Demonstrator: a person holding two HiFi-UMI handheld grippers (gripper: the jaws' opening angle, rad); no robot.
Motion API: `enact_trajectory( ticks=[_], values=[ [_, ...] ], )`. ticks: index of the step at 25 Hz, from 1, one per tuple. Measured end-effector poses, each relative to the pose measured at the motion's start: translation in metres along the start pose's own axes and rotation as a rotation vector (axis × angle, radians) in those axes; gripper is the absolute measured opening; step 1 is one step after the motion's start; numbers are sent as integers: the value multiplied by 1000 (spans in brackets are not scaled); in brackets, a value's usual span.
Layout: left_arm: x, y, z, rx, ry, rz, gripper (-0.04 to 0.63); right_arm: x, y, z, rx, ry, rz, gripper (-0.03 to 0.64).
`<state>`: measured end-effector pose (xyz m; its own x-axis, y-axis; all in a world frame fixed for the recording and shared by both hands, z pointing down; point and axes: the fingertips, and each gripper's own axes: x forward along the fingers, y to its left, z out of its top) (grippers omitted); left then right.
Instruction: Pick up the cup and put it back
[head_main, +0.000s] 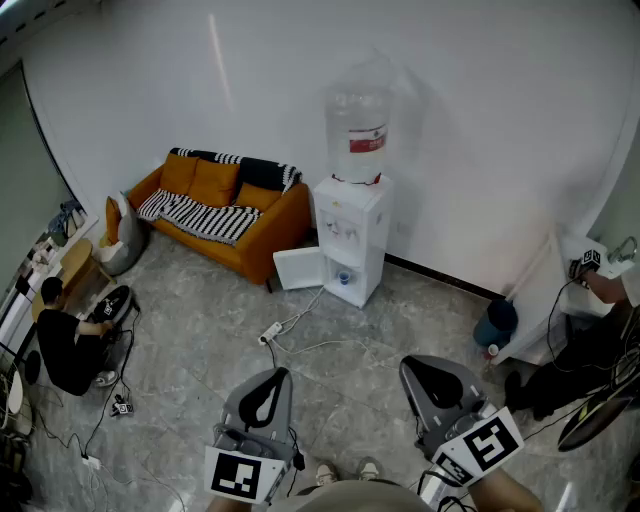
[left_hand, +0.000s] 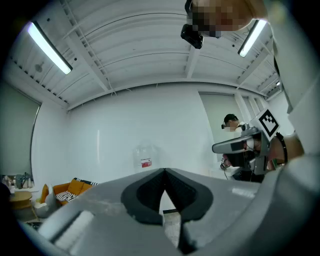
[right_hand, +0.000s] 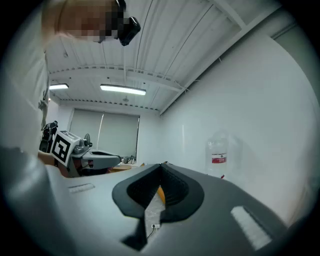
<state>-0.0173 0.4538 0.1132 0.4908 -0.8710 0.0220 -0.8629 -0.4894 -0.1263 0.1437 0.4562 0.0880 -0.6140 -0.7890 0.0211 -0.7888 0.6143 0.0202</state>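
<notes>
No cup shows plainly. A white water dispenser (head_main: 350, 235) with a clear bottle (head_main: 358, 130) on top stands against the far wall. Its lower door (head_main: 298, 268) hangs open, with a small blue thing (head_main: 344, 278) inside, too small to name. My left gripper (head_main: 268, 385) and right gripper (head_main: 430, 375) are held level at the bottom of the head view, well short of the dispenser. In the left gripper view the left gripper (left_hand: 164, 172) is shut with nothing in it, and the bottle (left_hand: 145, 157) lies ahead. The right gripper (right_hand: 162, 166) is likewise shut and empty.
An orange sofa (head_main: 225, 215) with a striped blanket stands left of the dispenser. A power strip (head_main: 270, 332) and cables lie on the floor in front. A person (head_main: 65, 345) sits at the left, another (head_main: 590, 330) at the right near a blue jug (head_main: 497, 322).
</notes>
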Motion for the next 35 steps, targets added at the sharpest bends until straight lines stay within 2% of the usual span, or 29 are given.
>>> enact_trajectory(
  ticks=[10,19,20,21,23,28,35],
  values=[
    [8,-11,17,-6,-69,-8,3,-4,-16,-9,36,1,-18,3],
    [17,-29,12,-4,-22,-1,2,-19,-33,-10,69,-13,-32,3],
    [19,-32,11,-4,-17,-2,2,-22,-38,-9,80,-22,-43,20],
    [21,-35,10,-4,-13,-4,2,-24,-43,-9,87,-30,-54,99],
    [24,-42,9,-3,-5,-5,3,-30,-55,-7,94,-45,-78,176],
    [33,-56,7,1,6,11,2,-44,-77,-10,81,-53,-91,201],
    [46,-75,-8,-17,35,26,2,-47,-91,-24,78,-35,-44,210]
  ],
)
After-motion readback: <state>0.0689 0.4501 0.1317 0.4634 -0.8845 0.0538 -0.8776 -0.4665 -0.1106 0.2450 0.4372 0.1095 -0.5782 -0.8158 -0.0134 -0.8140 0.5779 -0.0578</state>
